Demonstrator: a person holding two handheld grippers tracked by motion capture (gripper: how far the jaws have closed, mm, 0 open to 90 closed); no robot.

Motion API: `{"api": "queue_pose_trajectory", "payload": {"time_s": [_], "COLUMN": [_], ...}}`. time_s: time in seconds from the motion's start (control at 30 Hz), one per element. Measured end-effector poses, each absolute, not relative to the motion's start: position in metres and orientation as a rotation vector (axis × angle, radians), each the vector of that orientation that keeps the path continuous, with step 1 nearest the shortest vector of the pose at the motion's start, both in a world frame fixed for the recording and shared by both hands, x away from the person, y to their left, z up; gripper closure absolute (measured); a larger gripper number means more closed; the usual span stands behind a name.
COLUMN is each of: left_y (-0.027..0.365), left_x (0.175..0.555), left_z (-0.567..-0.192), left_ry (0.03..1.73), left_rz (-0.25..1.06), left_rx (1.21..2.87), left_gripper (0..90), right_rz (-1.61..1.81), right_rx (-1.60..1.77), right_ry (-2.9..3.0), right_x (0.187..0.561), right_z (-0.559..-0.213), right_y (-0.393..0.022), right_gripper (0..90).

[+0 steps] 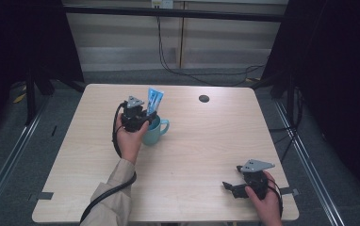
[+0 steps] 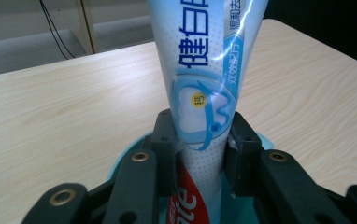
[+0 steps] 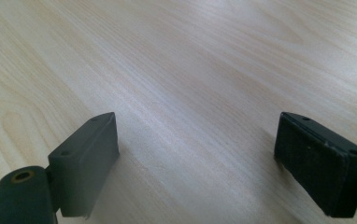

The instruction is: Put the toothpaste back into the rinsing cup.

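While the person's left hand (image 1: 130, 136) holds the left gripper (image 1: 143, 117) over the teal mug (image 1: 154, 132), its jaws are clenched on a toothpaste tube (image 1: 153, 101) that stands upright with its lower end inside the mug and its flat crimped end pointing up, tilted slightly to the right in the high view. In the left gripper view the two black pads (image 2: 165, 140) press against the tube (image 2: 204, 84) from either side, just above the mug's teal rim (image 2: 130, 156), and the tube's blue-and-white print with a tooth picture rises between them, a red patch showing lower down. The mug sits on the pale wooden surface (image 1: 206, 141), left of centre, with its handle turned to the right in the high view. Well apart from it, near the front right corner of the surface, the right hand (image 1: 267, 200) holds the right gripper (image 1: 232, 188) low, pointing toward the left in the high view. Its jaws are released: in the right gripper view the two pads (image 3: 90, 158) stand wide apart with bare wood grain (image 3: 190, 93) between them and nothing grasped. A small dark round hole (image 1: 204, 98) lies in the surface toward the far edge.
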State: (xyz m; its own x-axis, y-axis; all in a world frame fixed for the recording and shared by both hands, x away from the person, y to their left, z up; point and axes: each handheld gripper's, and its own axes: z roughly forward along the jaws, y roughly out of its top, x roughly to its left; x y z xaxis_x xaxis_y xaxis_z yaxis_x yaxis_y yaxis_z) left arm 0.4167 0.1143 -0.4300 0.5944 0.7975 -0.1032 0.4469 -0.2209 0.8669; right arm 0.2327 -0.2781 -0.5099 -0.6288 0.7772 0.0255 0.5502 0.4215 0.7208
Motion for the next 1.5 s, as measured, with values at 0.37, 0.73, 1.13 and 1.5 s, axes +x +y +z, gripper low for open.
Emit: {"api": "queue_pose_trajectory", "payload": {"time_s": [0.37,0.73,1.13,1.5], "left_y": [0.1132,0.1131,0.1081,0.1116], "left_x": [0.4179,0.4188,0.4188,0.4200], "left_z": [-0.4286,-0.4285,-0.4254,-0.4224], "left_ry": [1.008,1.006,1.012,1.051], "left_rz": [0.441,0.440,0.440,0.429], "left_rx": [1.878,1.888,1.882,1.879], "left_gripper": [67.7,66.1,49.8,34.9], "right_rz": [1.026,1.029,1.029,1.029], "right_rx": [1.146,1.145,1.145,1.145], "right_ry": [2.368,2.369,2.369,2.369], "right_x": [0.2327,0.2328,0.2328,0.2328], "right_z": [-0.5099,-0.5100,-0.5100,-0.5100], "right_y": [-0.2781,-0.2781,-0.2781,-0.2781], "right_gripper": [13.2,13.2,13.2,13.2]}}
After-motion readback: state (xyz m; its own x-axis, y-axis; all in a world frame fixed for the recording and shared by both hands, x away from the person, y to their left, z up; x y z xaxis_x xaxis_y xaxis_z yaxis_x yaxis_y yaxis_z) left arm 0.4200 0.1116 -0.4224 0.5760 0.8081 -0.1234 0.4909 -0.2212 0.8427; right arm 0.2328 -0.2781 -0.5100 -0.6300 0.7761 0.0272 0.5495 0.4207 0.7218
